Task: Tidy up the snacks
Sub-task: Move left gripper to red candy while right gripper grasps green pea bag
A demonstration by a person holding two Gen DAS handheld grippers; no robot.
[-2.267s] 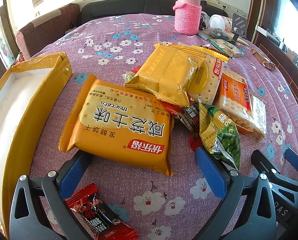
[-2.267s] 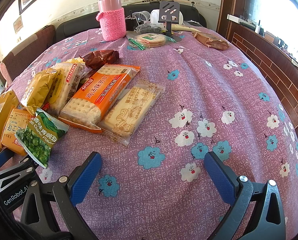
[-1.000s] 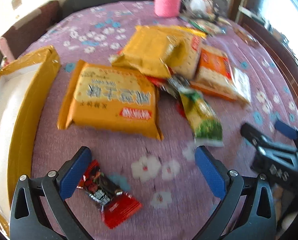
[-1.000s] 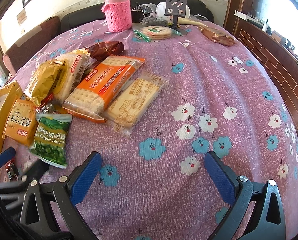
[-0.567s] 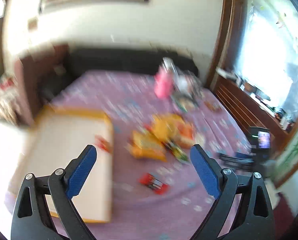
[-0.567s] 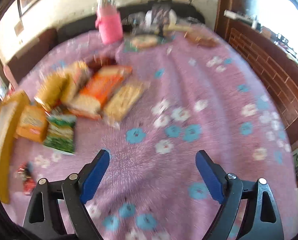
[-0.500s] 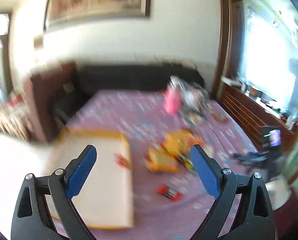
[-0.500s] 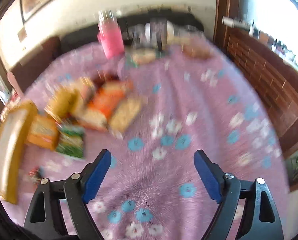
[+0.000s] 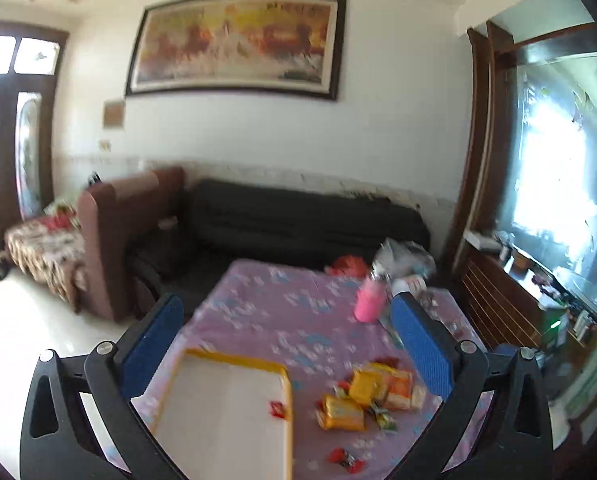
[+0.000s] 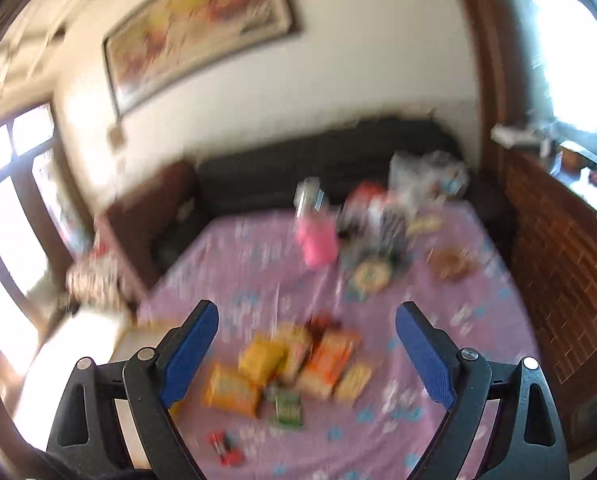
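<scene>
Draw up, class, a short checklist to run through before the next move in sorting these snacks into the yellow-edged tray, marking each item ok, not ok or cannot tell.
1. Left tool empty, jaws wide after just opening: ok.
2. Right tool empty, jaws apart after just opening: ok.
3. Tray has free room; one small red packet inside: ok.
4. Snack pile still on the cloth, outside the tray: not ok.
5. Red candy lies apart near the table's front edge: not ok.
6. Right view sharp enough to aim: not ok, blurred.
</scene>
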